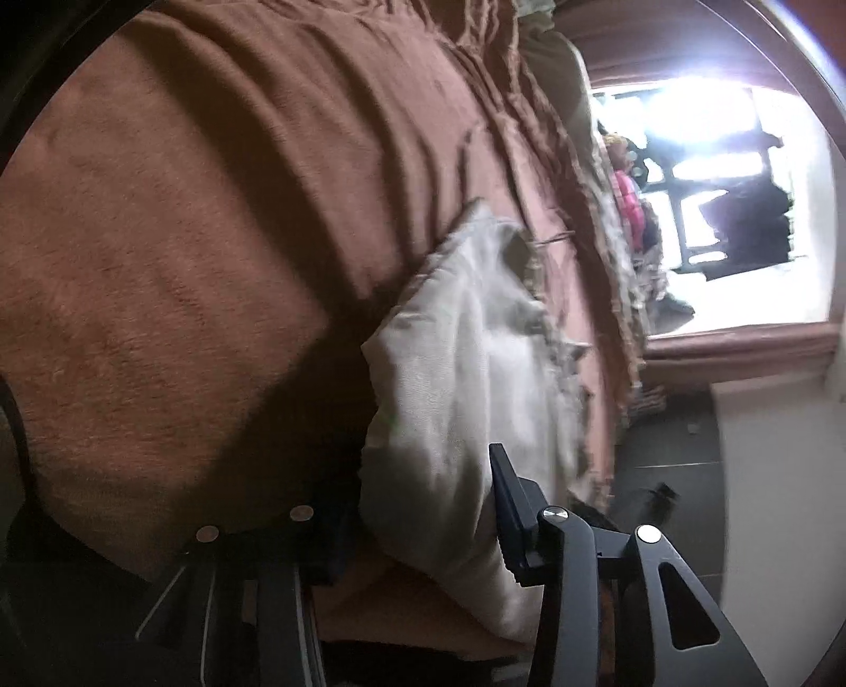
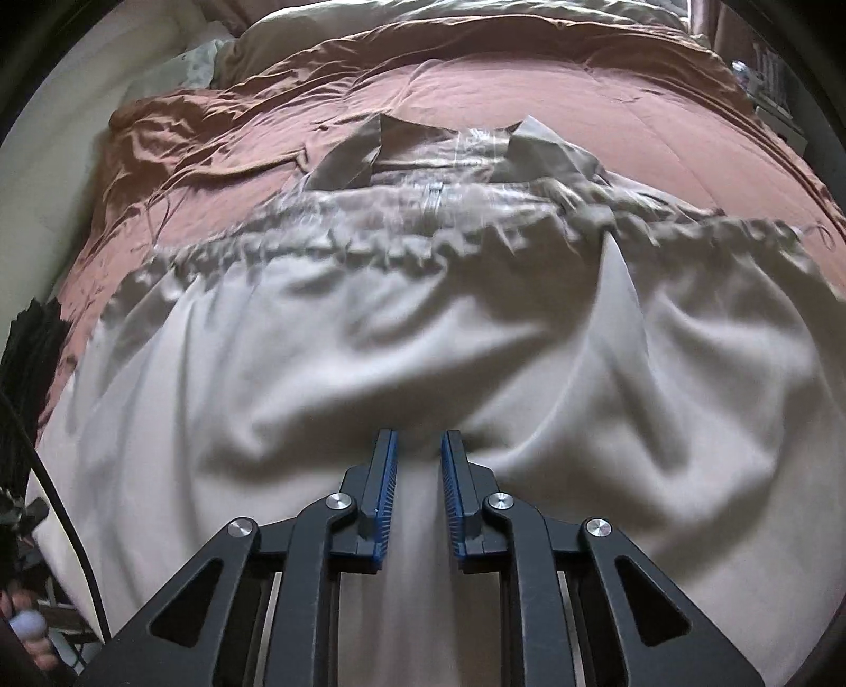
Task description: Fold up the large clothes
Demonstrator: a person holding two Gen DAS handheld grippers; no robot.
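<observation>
A large pale grey garment (image 2: 402, 317) with a gathered waist and a collar lies spread on a rust-brown bedspread (image 2: 476, 90). My right gripper (image 2: 419, 449) has its blue-padded fingers narrowly apart with a fold of the garment's hem bunched between them. In the left wrist view the camera is rolled sideways; the same pale garment (image 1: 465, 380) runs up between the fingers of my left gripper (image 1: 423, 507). The right finger (image 1: 510, 491) shows beside the cloth, and the left finger is mostly hidden in shadow.
The brown bedspread (image 1: 211, 238) fills most of the left wrist view. A bright window (image 1: 714, 174) with curtains and dark floor tiles (image 1: 666, 438) lie beyond the bed edge. Pillows (image 2: 296, 37) sit at the bed's far end. A dark object (image 2: 31, 359) stands at left.
</observation>
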